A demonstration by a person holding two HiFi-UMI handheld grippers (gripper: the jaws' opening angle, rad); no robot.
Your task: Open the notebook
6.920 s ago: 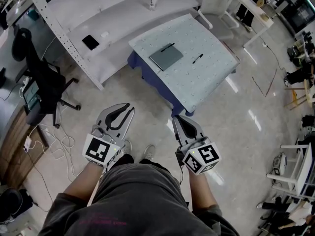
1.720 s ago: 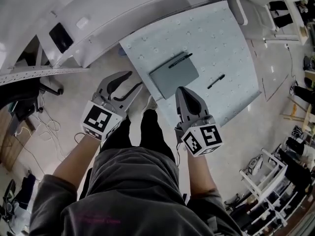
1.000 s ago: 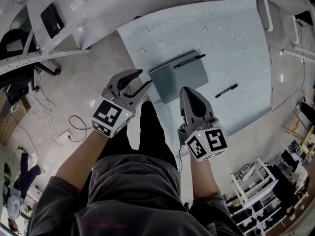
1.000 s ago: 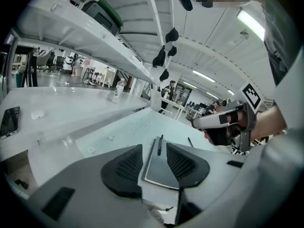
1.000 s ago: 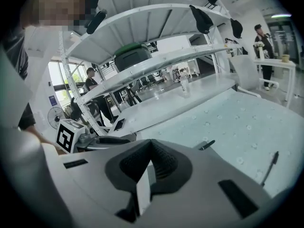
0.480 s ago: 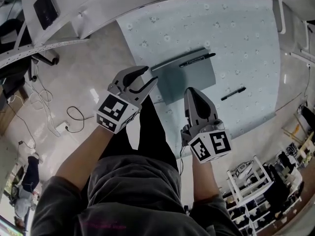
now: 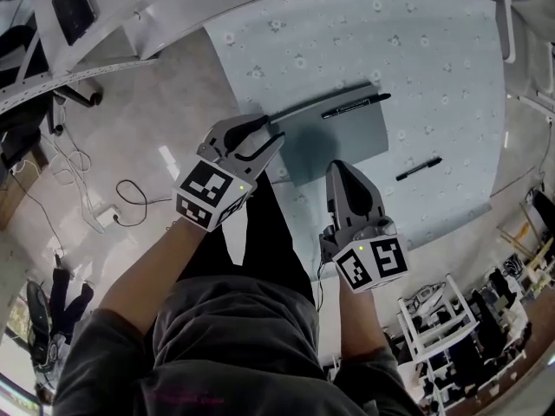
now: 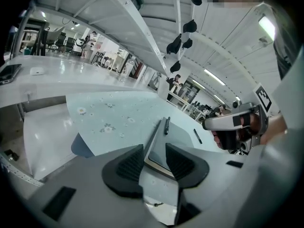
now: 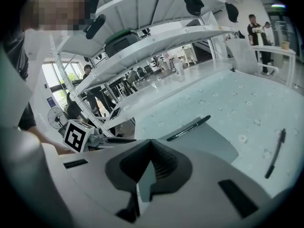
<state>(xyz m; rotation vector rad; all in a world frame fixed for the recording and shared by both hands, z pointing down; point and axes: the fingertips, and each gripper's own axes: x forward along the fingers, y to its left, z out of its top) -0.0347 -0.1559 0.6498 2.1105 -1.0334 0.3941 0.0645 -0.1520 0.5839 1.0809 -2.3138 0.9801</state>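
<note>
By the mid-frame grey rectangular notebook (image 7: pixel 347 133), the left gripper (image 7: pixel 270 130) is held spread, empty, just narrowed; the right gripper (image 7: pixel 340 168), pressed together.

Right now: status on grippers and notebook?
Left gripper open, jaws just been closing, nothing between them, aimed at corner of shut grey notebook. Right gripper shut, empty. Black pen lies on the cover; may slide off.

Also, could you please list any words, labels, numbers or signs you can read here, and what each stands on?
No text here can be read.
Pink print on the person's shirt: too blurred to read.
Marker cubes: black-and-white square patterns only, no letters.
Notebook cover: no print shows.
</note>
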